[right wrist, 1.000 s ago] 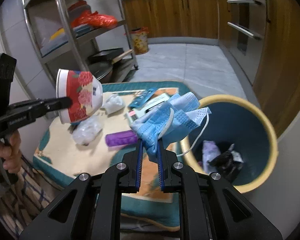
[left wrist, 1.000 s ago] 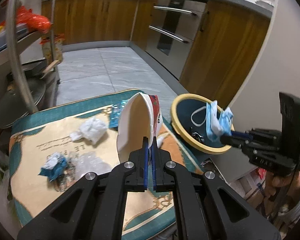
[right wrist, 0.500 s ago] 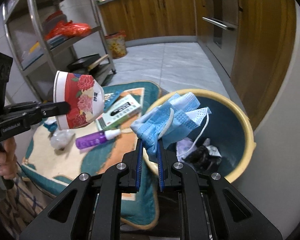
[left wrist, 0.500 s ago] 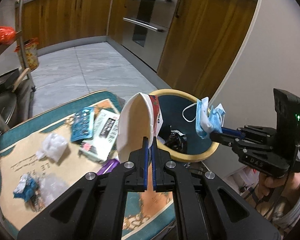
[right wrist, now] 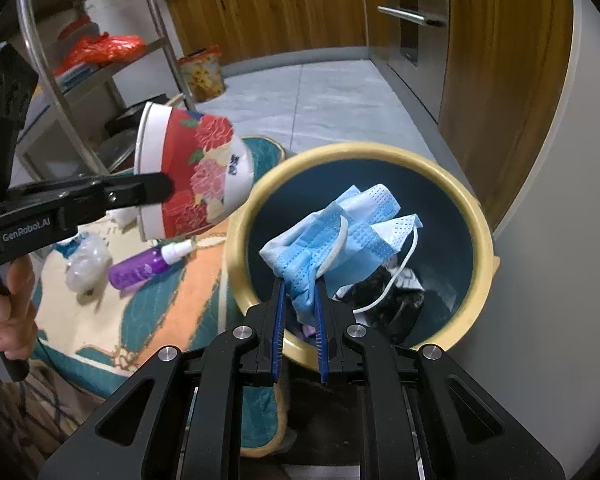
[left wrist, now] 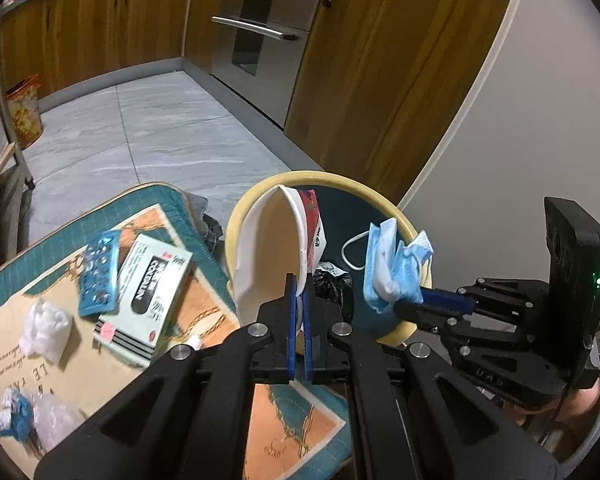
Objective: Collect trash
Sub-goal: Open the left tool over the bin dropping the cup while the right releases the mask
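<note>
My left gripper (left wrist: 299, 284) is shut on the rim of a red flowered paper bowl (left wrist: 276, 240), held on its side at the left rim of the yellow-rimmed blue bin (left wrist: 410, 320); the bowl also shows in the right wrist view (right wrist: 196, 176). My right gripper (right wrist: 299, 292) is shut on a crumpled blue face mask (right wrist: 340, 236) and holds it over the bin's (right wrist: 476, 216) opening. The mask also shows in the left wrist view (left wrist: 392, 268). Dark and white trash (right wrist: 400, 292) lies at the bin's bottom.
A teal and orange mat (left wrist: 172, 200) holds a white box (left wrist: 148, 292), a blue blister pack (left wrist: 100, 272), crumpled tissue (left wrist: 46, 328) and plastic scraps (left wrist: 24, 416). A purple spray bottle (right wrist: 144, 264) lies near the bin. A steel shelf rack (right wrist: 100, 68) stands left, wooden cabinets (left wrist: 380, 80) behind.
Both grippers have moved toward the bin. The bowl now sits at the bin's left rim and the mask hangs directly over the opening. Both grips are unchanged.
</note>
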The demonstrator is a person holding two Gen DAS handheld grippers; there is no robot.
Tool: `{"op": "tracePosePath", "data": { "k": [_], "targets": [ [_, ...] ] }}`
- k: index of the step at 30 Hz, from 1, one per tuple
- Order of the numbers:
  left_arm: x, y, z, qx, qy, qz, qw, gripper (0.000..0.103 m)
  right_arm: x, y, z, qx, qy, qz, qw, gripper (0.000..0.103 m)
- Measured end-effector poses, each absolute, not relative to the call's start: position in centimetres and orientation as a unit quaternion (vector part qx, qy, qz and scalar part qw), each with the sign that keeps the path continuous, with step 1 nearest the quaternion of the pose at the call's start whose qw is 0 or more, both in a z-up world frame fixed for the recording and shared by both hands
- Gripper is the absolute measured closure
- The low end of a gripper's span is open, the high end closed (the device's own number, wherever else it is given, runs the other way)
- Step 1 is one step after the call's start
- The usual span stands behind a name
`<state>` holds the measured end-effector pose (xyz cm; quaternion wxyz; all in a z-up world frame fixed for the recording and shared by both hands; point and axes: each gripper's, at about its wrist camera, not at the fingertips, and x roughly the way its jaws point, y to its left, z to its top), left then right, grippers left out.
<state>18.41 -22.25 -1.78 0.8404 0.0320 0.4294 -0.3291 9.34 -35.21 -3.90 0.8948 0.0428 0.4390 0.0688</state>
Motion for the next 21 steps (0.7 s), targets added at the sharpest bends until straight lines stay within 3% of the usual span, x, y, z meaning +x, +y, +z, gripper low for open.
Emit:
{"op": "tracePosePath", "data": {
  "k": [18,21],
  "targets": [
    [19.9,-25.9,-5.3,0.050,0.453,-0.347,0.820,0.101,10.7,-35.4,-7.1,0.032,0.486,0.050,0.872,0.088],
    [20.1,-26.1,-5.5,0.048,0.457,-0.347,0.818,0.101,10.6,-35.3,-7.2,0.027,0.488,0.042,0.871,0.082]
  ]
}}
